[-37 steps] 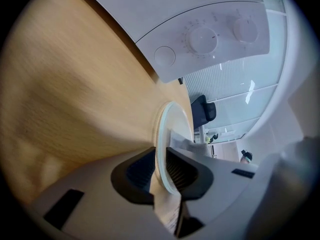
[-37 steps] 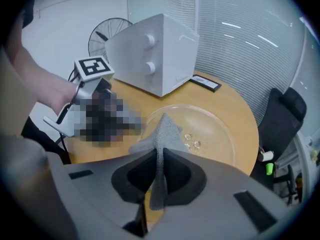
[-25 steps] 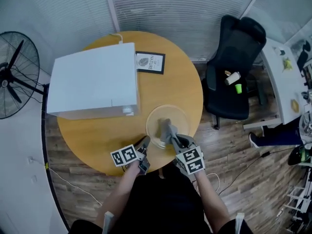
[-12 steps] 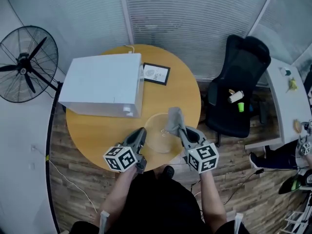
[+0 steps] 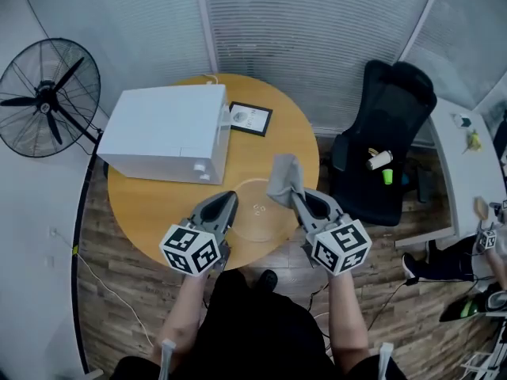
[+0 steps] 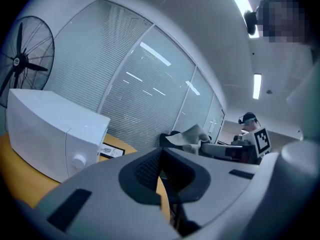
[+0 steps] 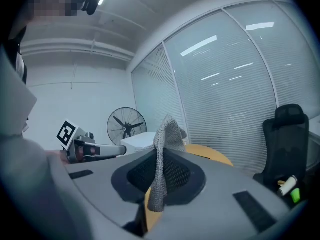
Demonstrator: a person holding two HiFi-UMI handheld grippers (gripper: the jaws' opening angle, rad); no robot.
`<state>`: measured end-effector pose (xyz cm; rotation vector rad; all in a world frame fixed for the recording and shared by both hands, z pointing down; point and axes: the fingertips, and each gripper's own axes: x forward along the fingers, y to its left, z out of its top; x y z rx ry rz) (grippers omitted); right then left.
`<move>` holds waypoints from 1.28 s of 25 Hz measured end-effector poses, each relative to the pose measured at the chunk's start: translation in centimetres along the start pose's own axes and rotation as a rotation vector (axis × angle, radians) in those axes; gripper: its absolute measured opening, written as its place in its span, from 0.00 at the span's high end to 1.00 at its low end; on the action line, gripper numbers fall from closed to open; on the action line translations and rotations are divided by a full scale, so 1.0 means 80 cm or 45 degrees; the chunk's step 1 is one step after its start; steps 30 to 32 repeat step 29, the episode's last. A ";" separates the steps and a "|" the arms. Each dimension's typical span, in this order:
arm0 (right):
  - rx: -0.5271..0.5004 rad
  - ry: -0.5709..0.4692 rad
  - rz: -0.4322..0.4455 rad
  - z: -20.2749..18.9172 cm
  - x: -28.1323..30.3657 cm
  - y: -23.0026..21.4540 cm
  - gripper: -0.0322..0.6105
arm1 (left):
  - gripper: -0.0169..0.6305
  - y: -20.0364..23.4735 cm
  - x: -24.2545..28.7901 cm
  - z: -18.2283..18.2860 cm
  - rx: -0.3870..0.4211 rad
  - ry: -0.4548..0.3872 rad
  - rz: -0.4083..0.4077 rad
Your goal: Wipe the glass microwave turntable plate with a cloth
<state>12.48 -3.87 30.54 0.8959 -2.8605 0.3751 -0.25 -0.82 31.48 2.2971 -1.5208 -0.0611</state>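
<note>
– Black pedestal fan (image 5: 47, 100) at far left, off the table. Next item to its right?
– White microwave (image 5: 162, 133), on the rear left part of the round wooden table (image 5: 142, 208). A framed card (image 5: 250, 119) lies flat just beside its right rear corner.
– Location of the glass turntable plate?
– The glass turntable plate (image 5: 257, 216) lies flat on the table top, in front of the microwave and apart from it, near the table's front edge. In the head view it sits between the two grippers.
– State of the left gripper?
– The left gripper (image 5: 228, 200) is held above the plate's left rim, pointing away from the person. In the left gripper view its jaws are pressed together with nothing between them.
– State of the right gripper?
– The right gripper (image 5: 295, 199) is held at the plate's right side, about level with the left one. Its jaws pinch a grey cloth (image 5: 283, 179). The right gripper view shows the knit fabric clamped between the pads, one fold standing above the jaws and one end hanging below.
– Anything further right?
– A black office chair (image 5: 384, 125) stands on the wood floor beside the table, with two small items on its seat.
</note>
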 end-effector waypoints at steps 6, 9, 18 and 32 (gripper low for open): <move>-0.048 -0.028 0.020 0.016 -0.018 0.006 0.92 | 0.98 -0.011 -0.012 0.020 0.077 -0.028 0.025; -0.057 -0.033 0.026 0.016 -0.024 0.006 0.92 | 0.98 -0.013 -0.016 0.025 0.091 -0.037 0.037; -0.088 -0.045 0.036 0.020 -0.036 0.005 0.92 | 0.98 -0.024 -0.019 0.021 0.127 -0.034 0.045; -0.127 -0.040 0.050 0.024 -0.040 0.003 0.92 | 0.98 -0.026 -0.015 0.024 0.132 -0.049 0.051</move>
